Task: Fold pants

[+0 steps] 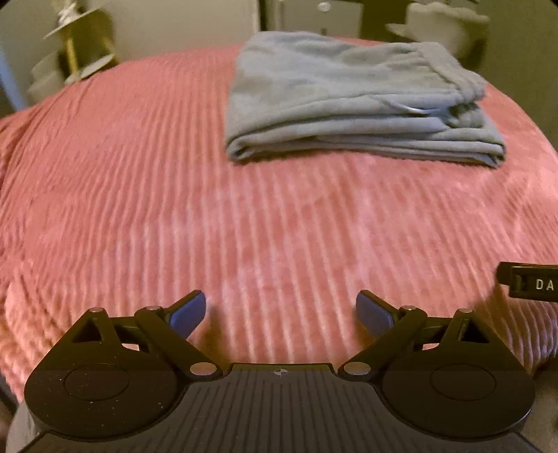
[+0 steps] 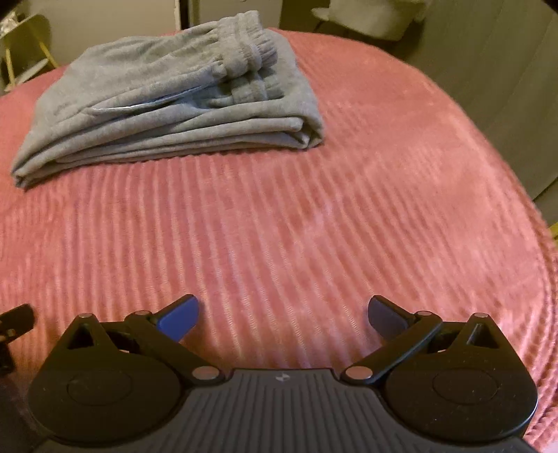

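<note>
The grey pants lie folded in a thick, neat stack on the pink ribbed bedspread, waistband on top at the right. They show in the right wrist view at the upper left. My left gripper is open and empty, held over the bedspread well short of the pants. My right gripper is open and empty too, also well back from the stack. Part of the right gripper shows at the right edge of the left wrist view.
A gold stand with white discs stands beyond the bed's far left edge. A grey-white object sits behind the bed at the far right. Dark panels line the right side of the bed.
</note>
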`<state>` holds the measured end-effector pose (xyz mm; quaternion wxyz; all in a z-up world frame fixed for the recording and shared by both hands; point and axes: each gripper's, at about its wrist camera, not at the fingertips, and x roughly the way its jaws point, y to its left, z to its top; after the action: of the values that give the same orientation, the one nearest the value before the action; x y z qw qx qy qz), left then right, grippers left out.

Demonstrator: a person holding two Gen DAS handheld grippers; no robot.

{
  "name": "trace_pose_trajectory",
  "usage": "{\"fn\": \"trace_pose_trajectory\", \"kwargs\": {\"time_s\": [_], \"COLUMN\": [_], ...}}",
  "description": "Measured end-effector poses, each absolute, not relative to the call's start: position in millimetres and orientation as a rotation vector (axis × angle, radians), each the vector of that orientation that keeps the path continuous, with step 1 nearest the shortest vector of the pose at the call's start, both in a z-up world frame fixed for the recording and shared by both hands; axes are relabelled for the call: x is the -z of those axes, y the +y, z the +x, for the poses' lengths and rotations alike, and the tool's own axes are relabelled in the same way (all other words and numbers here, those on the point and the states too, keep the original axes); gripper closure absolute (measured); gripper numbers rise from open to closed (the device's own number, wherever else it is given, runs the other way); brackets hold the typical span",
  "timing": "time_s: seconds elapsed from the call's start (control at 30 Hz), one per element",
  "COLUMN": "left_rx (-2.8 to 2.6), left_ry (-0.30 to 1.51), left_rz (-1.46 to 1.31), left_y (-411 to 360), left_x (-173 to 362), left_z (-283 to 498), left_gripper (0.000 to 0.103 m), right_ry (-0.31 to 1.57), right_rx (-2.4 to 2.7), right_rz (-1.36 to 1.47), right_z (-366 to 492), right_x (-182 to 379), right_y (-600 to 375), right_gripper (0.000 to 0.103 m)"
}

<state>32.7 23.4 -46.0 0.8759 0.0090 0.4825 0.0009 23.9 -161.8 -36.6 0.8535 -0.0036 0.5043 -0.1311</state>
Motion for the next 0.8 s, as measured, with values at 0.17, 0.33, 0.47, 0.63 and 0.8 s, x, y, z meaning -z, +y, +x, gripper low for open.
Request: {"fn": "trace_pose_trajectory", "kwargs": {"time_s": [0.17, 0.33, 0.47, 0.63, 0.8], "left_rx": [-0.007, 0.054, 0.071, 0.033, 0.004], "left_ry": [0.981, 0.916, 0.895, 0.941, 0.902], "left_rz": [0.032, 0.044, 0.054, 0.201, 0.184], "left_y": [19.6, 13.6, 10.7, -6.5, -12.4], "left_x": [41.1, 27.8, 21.7, 23.0, 16.5], "left_z": [25.9, 15.9, 15.1, 30.1, 47.3], "left_gripper": [0.006, 0.003, 0.003, 0.003, 0.003], "right_ry": [1.059, 1.074, 1.076, 1.091, 1.045], "right_rx": [0.227, 0.16, 0.123, 0.082, 0.079], "right_rz": [-0.036, -0.049, -0.052, 0.007, 0.029], "right_z": [16.1, 17.2, 21.9, 30.0, 43.7], "right_x": [30.5, 34.4, 36.7, 36.5, 27.4], "right_y": [-150.4, -143.0, -137.3, -137.9, -139.8], "right_gripper": [0.0, 0.0, 0.0, 0.0, 0.0]}}
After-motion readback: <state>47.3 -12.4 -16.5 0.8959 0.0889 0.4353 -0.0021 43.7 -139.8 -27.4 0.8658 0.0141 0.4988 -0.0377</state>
